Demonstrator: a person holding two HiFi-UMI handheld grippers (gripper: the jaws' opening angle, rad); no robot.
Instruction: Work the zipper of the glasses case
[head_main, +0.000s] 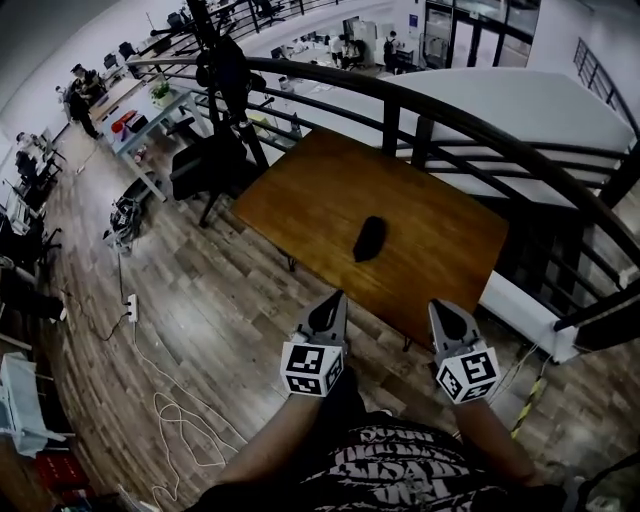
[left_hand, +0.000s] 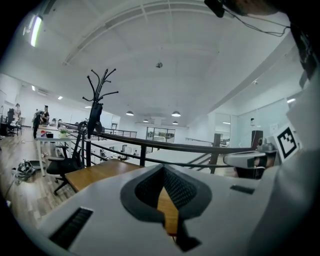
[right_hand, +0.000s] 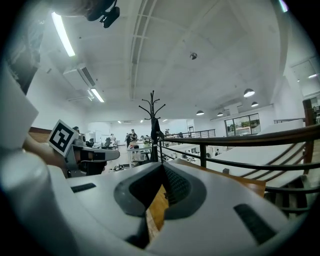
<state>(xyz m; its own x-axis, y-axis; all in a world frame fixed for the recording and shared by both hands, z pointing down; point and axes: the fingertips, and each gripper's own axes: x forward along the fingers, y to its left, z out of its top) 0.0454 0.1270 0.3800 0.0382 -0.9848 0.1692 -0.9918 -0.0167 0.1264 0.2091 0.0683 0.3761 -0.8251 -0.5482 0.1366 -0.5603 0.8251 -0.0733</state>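
Observation:
The black glasses case (head_main: 369, 238) lies alone near the middle of the wooden table (head_main: 300, 200); its zipper is too small to make out. Both grippers hang in the air short of the table's near edge, well apart from the case. My left gripper (head_main: 334, 303) has its jaws together and holds nothing. My right gripper (head_main: 441, 311) is also shut and empty. In the left gripper view the left gripper (left_hand: 162, 169) points level over the table (left_hand: 95, 172), and the case is hidden. The right gripper (right_hand: 162, 166) likewise hides the case in its own view.
A black curved railing (head_main: 470, 125) runs behind and to the right of the table. A coat stand (head_main: 222, 60) and an office chair (head_main: 205, 165) stand at the table's left end. White cable (head_main: 165, 405) lies on the wood floor at lower left. People stand far off at desks (head_main: 80, 95).

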